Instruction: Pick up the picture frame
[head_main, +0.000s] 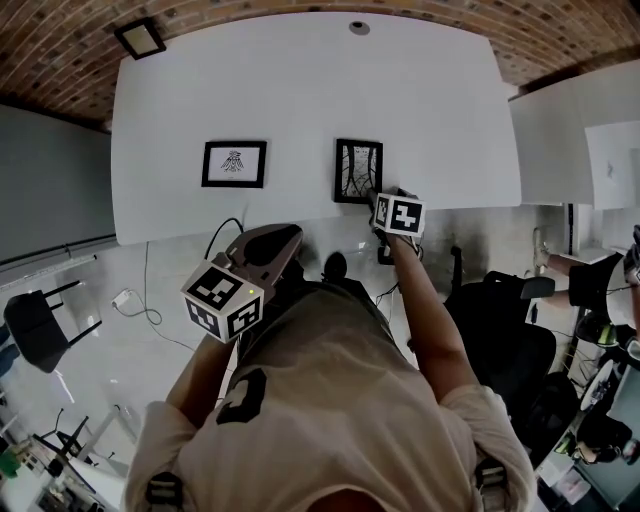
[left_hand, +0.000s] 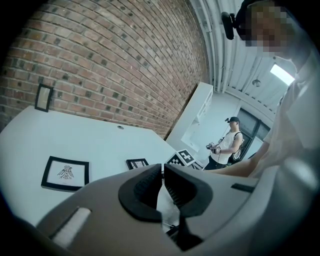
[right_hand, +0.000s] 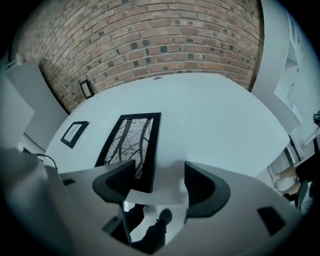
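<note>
Two black picture frames lie flat on the white table (head_main: 300, 90). The one with a branch pattern (head_main: 358, 171) (right_hand: 131, 145) sits at the near edge. My right gripper (head_main: 378, 203) (right_hand: 159, 173) is open over its near right corner: the left finger overlaps the picture, the right finger stands off it over bare table, and the frame's right edge runs between the jaws. The other frame, with a small figure (head_main: 234, 164) (left_hand: 66, 173), lies further left. My left gripper (head_main: 288, 234) (left_hand: 163, 185) is shut and empty, held off the table's near edge.
A small dark plate (head_main: 140, 38) (right_hand: 86, 88) sits by the brick wall at the table's far left corner. A black office chair (head_main: 500, 330) stands to my right, a cable (head_main: 140, 300) lies on the floor to my left. Another person (left_hand: 227, 145) stands far off.
</note>
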